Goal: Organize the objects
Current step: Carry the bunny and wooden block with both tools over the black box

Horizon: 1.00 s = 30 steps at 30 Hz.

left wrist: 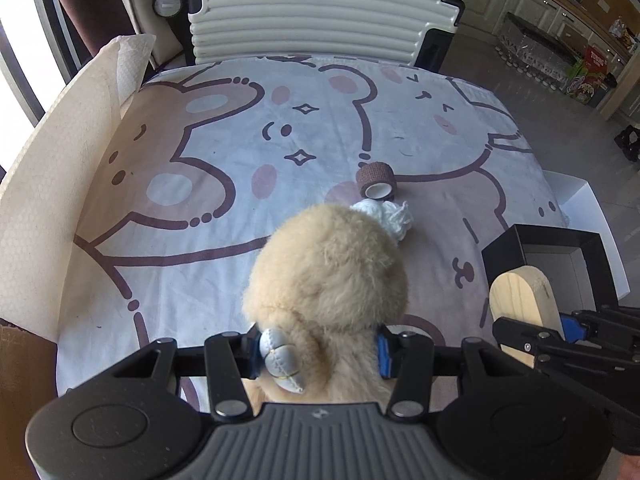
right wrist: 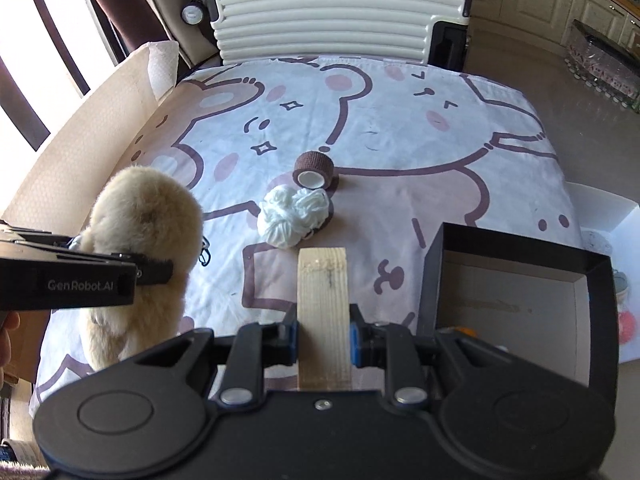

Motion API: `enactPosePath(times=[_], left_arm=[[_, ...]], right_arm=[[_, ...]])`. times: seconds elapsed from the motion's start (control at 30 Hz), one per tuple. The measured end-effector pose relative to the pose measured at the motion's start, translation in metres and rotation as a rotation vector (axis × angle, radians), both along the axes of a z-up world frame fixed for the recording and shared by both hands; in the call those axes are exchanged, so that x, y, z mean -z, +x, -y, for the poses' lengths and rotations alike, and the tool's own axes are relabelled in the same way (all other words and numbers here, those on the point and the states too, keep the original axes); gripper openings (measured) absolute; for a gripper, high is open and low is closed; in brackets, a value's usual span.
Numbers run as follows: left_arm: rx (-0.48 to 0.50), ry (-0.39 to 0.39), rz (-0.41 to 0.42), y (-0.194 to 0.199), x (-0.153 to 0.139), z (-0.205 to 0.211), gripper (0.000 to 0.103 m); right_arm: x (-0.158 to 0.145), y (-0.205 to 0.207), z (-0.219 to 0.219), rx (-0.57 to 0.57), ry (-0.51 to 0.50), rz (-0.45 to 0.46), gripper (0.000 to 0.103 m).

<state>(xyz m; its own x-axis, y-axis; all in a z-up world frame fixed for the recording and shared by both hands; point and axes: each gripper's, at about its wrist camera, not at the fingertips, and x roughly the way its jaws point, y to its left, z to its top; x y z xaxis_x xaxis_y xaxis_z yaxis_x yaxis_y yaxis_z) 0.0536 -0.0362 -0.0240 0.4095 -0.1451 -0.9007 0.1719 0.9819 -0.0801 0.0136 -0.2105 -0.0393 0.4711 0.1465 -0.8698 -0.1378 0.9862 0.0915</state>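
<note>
1. Left gripper [left wrist: 318, 354] is clamped on the fluffy tan plush toy [left wrist: 328, 276], left of the black box [right wrist: 520, 280].
2. Right gripper [right wrist: 323, 338] pinches the wooden block [right wrist: 324, 312], just left of the box.
3. White yarn ball [right wrist: 294, 214] and brown tape roll [right wrist: 314, 170] lie touching on the bear-print cloth [right wrist: 400, 128], beyond the box.

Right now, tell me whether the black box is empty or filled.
Empty, as far as visible: the black box shows only bare pale floor; its near corner is hidden.

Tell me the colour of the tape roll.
Brown tape roll, white core; clearest in the right wrist view.
</note>
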Motion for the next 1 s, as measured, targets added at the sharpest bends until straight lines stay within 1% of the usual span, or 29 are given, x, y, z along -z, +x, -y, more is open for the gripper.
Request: enactPosePath(times=[0.43, 0.7, 0.87, 1.0], left_arm=[[0.017, -0.024, 0.032, -0.028, -0.022, 0.011, 0.05], [0.021, -0.038, 0.048, -0.034, -0.029, 0.017, 0.05], [0.013, -0.047, 0.072, -0.036, -0.036, 0.024, 0.05], [0.015, -0.075, 0.097, -0.037, -0.044, 0.032, 0.05]], right_arm=[[-0.02, -0.028, 0.013, 0.039, 0.006, 0.036, 0.024], [-0.029, -0.037, 0.021, 0.057, 0.008, 0.054, 0.024], [-0.035, -0.041, 0.03, 0.084, 0.011, 0.077, 0.024], [-0.041, -0.045, 0.039, 0.101, 0.015, 0.101, 0.024]])
